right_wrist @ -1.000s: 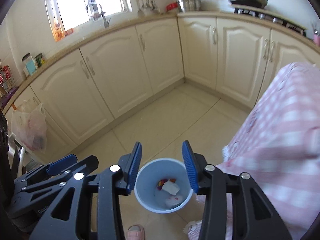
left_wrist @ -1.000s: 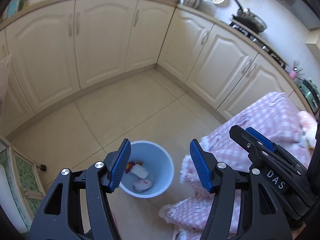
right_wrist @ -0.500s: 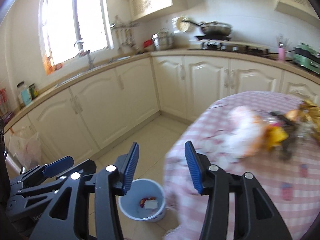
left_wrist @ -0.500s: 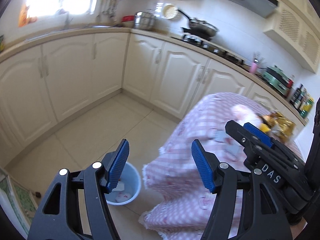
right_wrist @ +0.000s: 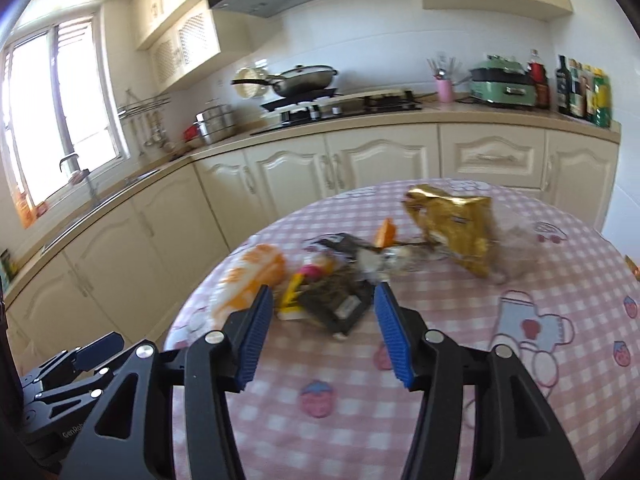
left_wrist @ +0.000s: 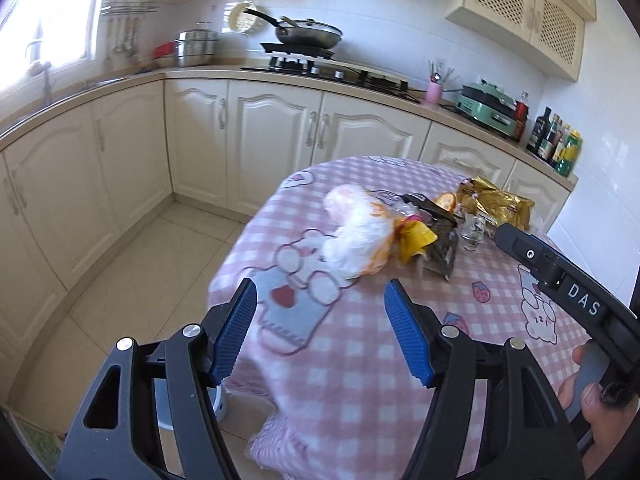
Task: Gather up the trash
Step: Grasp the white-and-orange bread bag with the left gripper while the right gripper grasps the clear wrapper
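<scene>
My left claw (left_wrist: 320,334) parted and empty, my right claw (right_wrist: 324,336) opening and empty, both above the checked counter (right_wrist: 500,360) bearing gold bag (right_wrist: 452,228), dark wrapper (right_wrist: 340,300), white bag (left_wrist: 356,236).

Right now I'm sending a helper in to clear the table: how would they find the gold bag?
Go to the round table with the pink checked cloth in front of the cream kitchen cabinets. A heap of wrappers lies on it; the gold foil snack bag sits at the heap's end nearest the bottles on the counter. It alone is shiny, crinkled gold; its neighbours are dark, yellow or white and orange.
</scene>
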